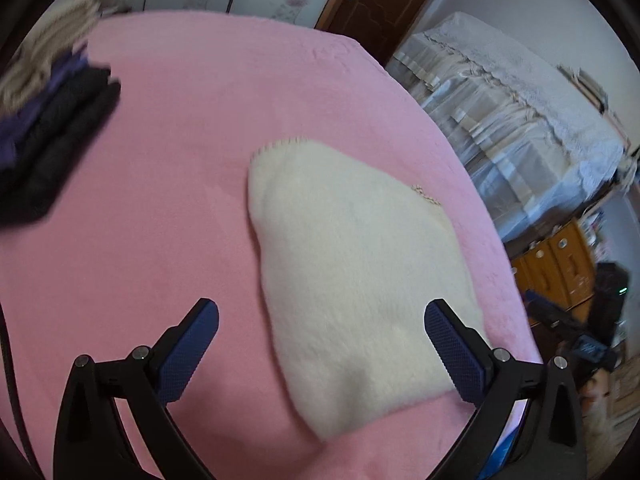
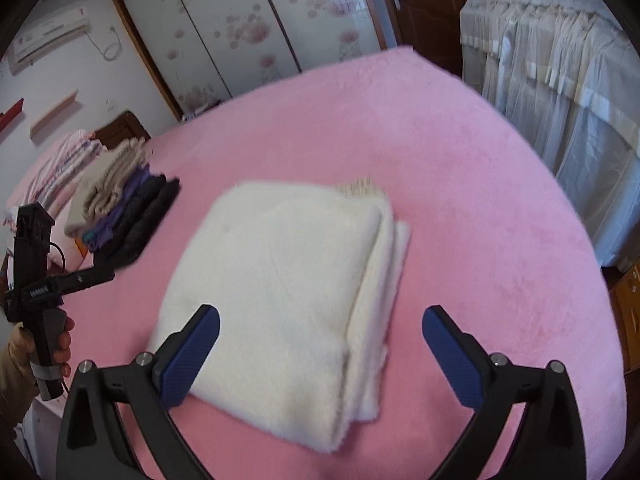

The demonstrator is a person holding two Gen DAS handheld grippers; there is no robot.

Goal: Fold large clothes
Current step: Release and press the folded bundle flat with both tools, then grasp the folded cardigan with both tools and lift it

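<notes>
The fluffy cream-white folded garment (image 2: 288,280) lay flat on the pink fuzzy bedspread (image 2: 480,184). My left gripper (image 1: 322,320) and right gripper (image 2: 320,326) were both wide open, holding nothing. Only the right view showed my hand (image 2: 60,344).

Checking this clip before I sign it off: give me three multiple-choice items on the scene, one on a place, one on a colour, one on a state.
1. Where is the pile of folded clothes relative to the white garment in the right wrist view?
A. to its left
B. on top of it
C. to its right

2. What colour is the bed cover?
A. blue
B. pink
C. green

3. How is the white garment lying?
A. spread out flat in one layer
B. hanging off the bed
C. folded into a thick bundle

Answers:
1 A: the pile lies apart from it, toward the left edge.
2 B: pink shows all around the garment.
3 C: stacked layer edges show along its right side.
</notes>
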